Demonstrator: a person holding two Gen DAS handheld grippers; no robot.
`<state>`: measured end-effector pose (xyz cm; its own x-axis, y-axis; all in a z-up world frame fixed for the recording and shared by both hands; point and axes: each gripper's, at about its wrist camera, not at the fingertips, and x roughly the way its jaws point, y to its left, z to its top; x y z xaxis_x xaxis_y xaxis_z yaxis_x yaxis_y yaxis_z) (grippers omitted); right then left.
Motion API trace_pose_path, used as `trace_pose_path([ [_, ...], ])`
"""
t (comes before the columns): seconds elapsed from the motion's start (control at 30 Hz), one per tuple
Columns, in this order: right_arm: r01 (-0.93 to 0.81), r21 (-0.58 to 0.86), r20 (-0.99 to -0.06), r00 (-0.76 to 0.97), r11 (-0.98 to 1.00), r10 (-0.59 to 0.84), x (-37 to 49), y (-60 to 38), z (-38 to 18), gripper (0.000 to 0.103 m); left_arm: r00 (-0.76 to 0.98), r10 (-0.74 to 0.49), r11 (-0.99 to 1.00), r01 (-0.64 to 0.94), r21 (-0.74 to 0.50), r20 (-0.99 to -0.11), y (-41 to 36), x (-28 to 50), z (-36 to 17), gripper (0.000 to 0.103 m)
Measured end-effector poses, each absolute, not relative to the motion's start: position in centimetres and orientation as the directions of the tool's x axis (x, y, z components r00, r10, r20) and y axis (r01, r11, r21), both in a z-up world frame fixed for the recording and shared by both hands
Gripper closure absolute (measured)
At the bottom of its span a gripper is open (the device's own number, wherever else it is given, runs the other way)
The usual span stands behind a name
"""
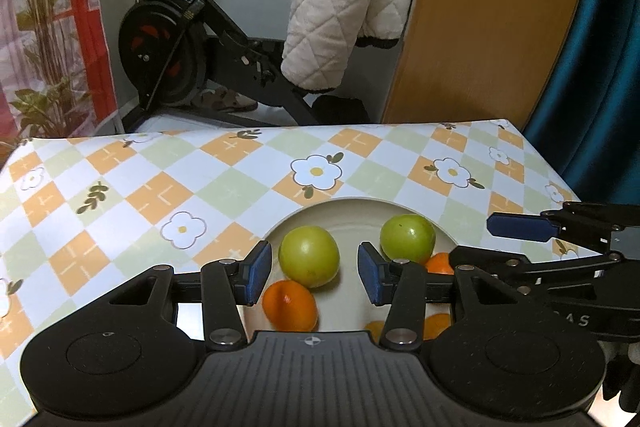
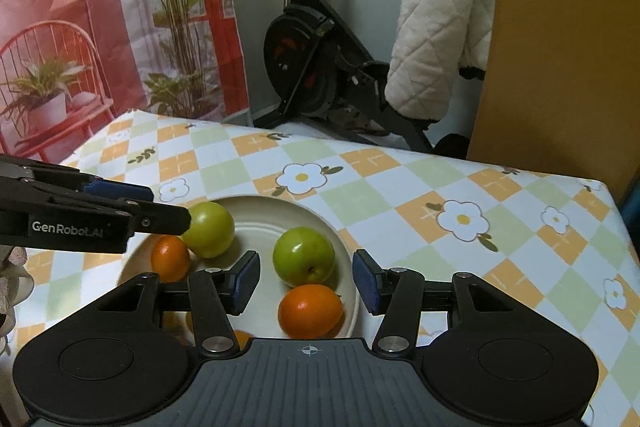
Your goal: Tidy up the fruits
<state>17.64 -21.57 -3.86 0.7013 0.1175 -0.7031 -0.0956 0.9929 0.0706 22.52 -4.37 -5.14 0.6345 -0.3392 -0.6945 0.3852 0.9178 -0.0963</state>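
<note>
A pale round plate (image 1: 352,215) (image 2: 260,223) sits on the flowered tablecloth and holds two green fruits and several small oranges. My left gripper (image 1: 314,277) hovers over the plate, open, with one green fruit (image 1: 309,255) (image 2: 210,229) framed between its blue pads and a gap on each side. An orange (image 1: 290,307) lies just below it. My right gripper (image 2: 306,281) is open too, and the other green fruit (image 2: 303,255) (image 1: 407,238) and an orange (image 2: 310,311) show between its fingers, untouched. Each gripper reaches into the other's view, the right gripper (image 1: 520,239) from the right, the left gripper (image 2: 140,211) from the left.
The table's far edge (image 1: 280,131) runs behind the plate, its right edge (image 2: 612,211) close by. Beyond stand an exercise bike (image 1: 180,47), a quilted white cloth (image 1: 340,7), a wooden board (image 1: 480,27), a blue curtain (image 1: 600,67) and potted plants (image 2: 172,7).
</note>
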Motion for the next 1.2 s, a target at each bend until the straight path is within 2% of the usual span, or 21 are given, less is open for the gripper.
trace_pose_path([
  [0.3,-0.112,0.098,-0.695,0.703,0.989,0.149,13.5,-20.7,-2.3,0.055,0.644,-0.332,0.923,0.372,-0.098,-0.69,-2.9,18.7,-3.6,0.053],
  [0.67,-0.179,0.094,-0.732,0.654,0.979,0.189,8.3,-17.9,-2.3,0.055,0.627,-0.324,0.928,0.358,-0.108,-0.709,-1.3,13.6,-3.9,0.053],
  [1.2,-0.184,0.122,-0.779,0.591,0.975,0.209,2.8,-16.9,-3.4,0.051,0.552,-0.403,0.904,0.363,-0.224,-0.73,0.1,8.6,-6.5,0.053],
])
